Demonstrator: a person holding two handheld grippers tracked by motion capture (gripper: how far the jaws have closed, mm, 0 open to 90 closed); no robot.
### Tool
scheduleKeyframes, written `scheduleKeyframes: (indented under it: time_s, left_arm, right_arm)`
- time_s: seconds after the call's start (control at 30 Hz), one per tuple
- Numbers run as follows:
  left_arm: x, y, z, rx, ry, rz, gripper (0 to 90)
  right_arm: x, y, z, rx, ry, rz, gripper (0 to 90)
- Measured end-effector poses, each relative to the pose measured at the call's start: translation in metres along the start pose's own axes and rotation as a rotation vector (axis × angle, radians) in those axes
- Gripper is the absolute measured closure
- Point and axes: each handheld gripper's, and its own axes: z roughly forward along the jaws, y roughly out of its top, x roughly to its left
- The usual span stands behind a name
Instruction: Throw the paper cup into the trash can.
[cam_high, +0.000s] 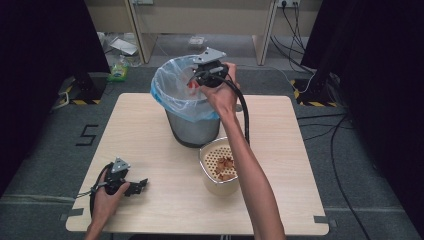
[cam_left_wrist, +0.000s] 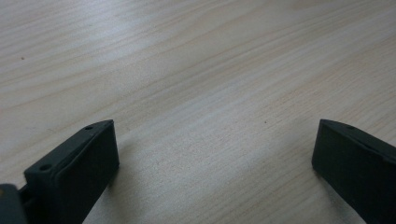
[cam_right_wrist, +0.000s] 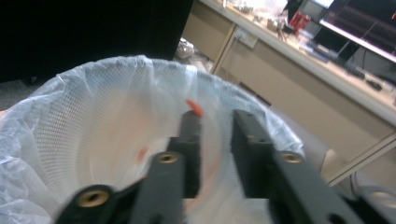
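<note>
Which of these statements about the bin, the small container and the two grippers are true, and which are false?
1. The right gripper is over the lined bin. True.
2. The left gripper holds a scrap. False: its jaws stand wide apart over the bare table.
3. The perforated container stands beside the bin, nearer the person. True.
4. The bin has no bag. False: a clear bag with a blue rim lines it.
5. An orange scrap sits at one right jaw tip. True.

Right forearm (cam_high: 252, 170) hid the near right part of the perforated container (cam_high: 212, 172) by the desk's near edge, small red scrap (cam_right_wrist: 194, 108) at a jaw tip was too blurred to identify, bin bag (cam_right_wrist: 93, 116) was cut off at the right gripper view's left and bottom edges.
</note>
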Motion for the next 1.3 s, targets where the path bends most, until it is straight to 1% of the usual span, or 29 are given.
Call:
scheduleKeyframes:
  time_s: [0.03, 0.07, 0.1, 0.13, 0.17, 0.2, 0.23, 0.3, 0.33, 0.37, 0.4, 0.47, 0.5, 0.53, 0.57, 0.63, 0.73, 0.77, 0.8, 0.83, 0.87, 0.97, 1.1, 1.17, 1.2, 1.23, 1.27, 1.3]
  left_arm:
    - [0.0, 0.0, 0.0, 0.0, 0.0, 0.0, 0.0]
    - [0.0, 0.0, 0.0, 0.0, 0.0, 0.0, 0.0]
    - [0.0, 0.0, 0.0, 0.0, 0.0, 0.0, 0.0]
    - [0.0, 0.0, 0.0, 0.0, 0.0, 0.0, 0.0]
    - [0.0, 0.0, 0.0, 0.0, 0.0, 0.0, 0.0]
    - [0.0, 0.0, 0.0, 0.0, 0.0, 0.0, 0.0]
    - [0.0, 0.0, 0.0, 0.0, 0.0, 0.0, 0.0]
    - [0.0, 0.0, 0.0, 0.0, 0.0, 0.0, 0.0]
    - [0.0, 0.0, 0.0, 0.0, 0.0, 0.0, 0.0]
    - [0.0, 0.0, 0.0, 0.0, 0.0, 0.0, 0.0]
    - [0.0, 0.0, 0.0, 0.0, 0.0, 0.0, 0.0]
    - [0.0, 0.0, 0.0, 0.0, 0.0, 0.0, 0.0]
    - [0.0, 0.0, 0.0, 0.0, 0.0, 0.0, 0.0]
    - [0.0, 0.0, 0.0, 0.0, 0.0, 0.0, 0.0]
    - [0.0, 0.0, 0.0, 0.0, 0.0, 0.0, 0.0]
    - [0.0, 0.0, 0.0, 0.0, 0.0, 0.0, 0.0]
    - [0.0, 0.0, 0.0, 0.0, 0.0, 0.0, 0.0]
    - [0.0, 0.0, 0.0, -0.001, 0.0, 0.0, 0.0]
    - [0.0, 0.0, 0.0, 0.001, 0.0, 0.0, 0.0]
    - [0.0, 0.0, 0.0, 0.0, 0.0, 0.001, 0.0]
    - [0.0, 0.0, 0.0, 0.001, 0.0, 0.002, 0.0]
    - [0.0, 0.0, 0.0, 0.0, 0.0, 0.0, 0.0]
    - [0.0, 0.0, 0.0, 0.001, 0.0, -0.001, 0.0]
    - [0.0, 0.0, 0.0, 0.002, 0.0, 0.003, 0.0]
    - [0.0, 0.0, 0.0, 0.002, 0.001, 0.003, 0.0]
    - [0.0, 0.0, 0.0, 0.002, 0.0, 0.003, 0.0]
    - [0.0, 0.0, 0.0, 0.002, 0.0, 0.003, 0.0]
    - [0.0, 0.0, 0.0, 0.002, 0.001, 0.003, 0.0]
  right_arm:
    - [-0.001, -0.001, 0.0, -0.001, 0.003, 0.01, 64.9]
    - [-0.001, -0.002, 0.0, 0.001, -0.001, 0.023, 60.4]
    - [-0.002, -0.002, -0.001, 0.009, -0.006, 0.036, 57.9]
    - [-0.004, -0.003, -0.004, 0.016, -0.01, 0.04, 57.5]
    - [-0.009, -0.005, -0.011, 0.016, -0.02, 0.052, 55.9]
    - [-0.009, -0.005, -0.011, 0.016, -0.02, 0.052, 55.9]
    - [-0.016, -0.008, -0.02, 0.014, -0.025, 0.077, 53.4]
    - [-0.023, -0.012, -0.03, 0.019, -0.033, 0.092, 51.0]
    - [-0.023, -0.012, -0.03, 0.019, -0.033, 0.092, 51.0]
    - [-0.03, -0.018, -0.042, 0.017, -0.044, 0.11, 48.1]
    - [-0.03, -0.018, -0.042, 0.017, -0.044, 0.11, 48.1]
    - [-0.037, -0.025, -0.053, 0.018, -0.052, 0.126, 45.5]
    - [-0.043, -0.034, -0.063, 0.016, -0.051, 0.148, 43.8]
    - [-0.043, -0.034, -0.063, 0.016, -0.051, 0.148, 43.8]
    - [-0.046, -0.039, -0.068, 0.025, -0.056, 0.15, 43.4]
    - [-0.05, -0.05, -0.075, 0.035, -0.065, 0.153, 42.3]
    - [-0.058, -0.07, -0.087, 0.037, -0.07, 0.181, 41.3]
    - [-0.058, -0.07, -0.087, 0.037, -0.07, 0.181, 41.3]
    - [-0.06, -0.074, -0.09, 0.04, -0.072, 0.184, 41.1]
    - [-0.063, -0.084, -0.095, 0.051, -0.073, 0.187, 40.8]
    - [-0.063, -0.084, -0.095, 0.051, -0.073, 0.187, 40.8]
    - [-0.065, -0.101, -0.104, 0.062, -0.08, 0.197, 40.5]
    - [-0.067, -0.127, -0.114, 0.079, -0.081, 0.219, 39.3]
    - [-0.066, -0.139, -0.117, 0.089, -0.081, 0.222, 38.9]
    - [-0.065, -0.152, -0.123, 0.096, -0.079, 0.226, 38.8]
    - [-0.065, -0.158, -0.125, 0.101, -0.081, 0.229, 38.6]
    - [-0.065, -0.158, -0.125, 0.101, -0.081, 0.229, 38.6]
    - [-0.064, -0.165, -0.127, 0.103, -0.085, 0.236, 38.5]
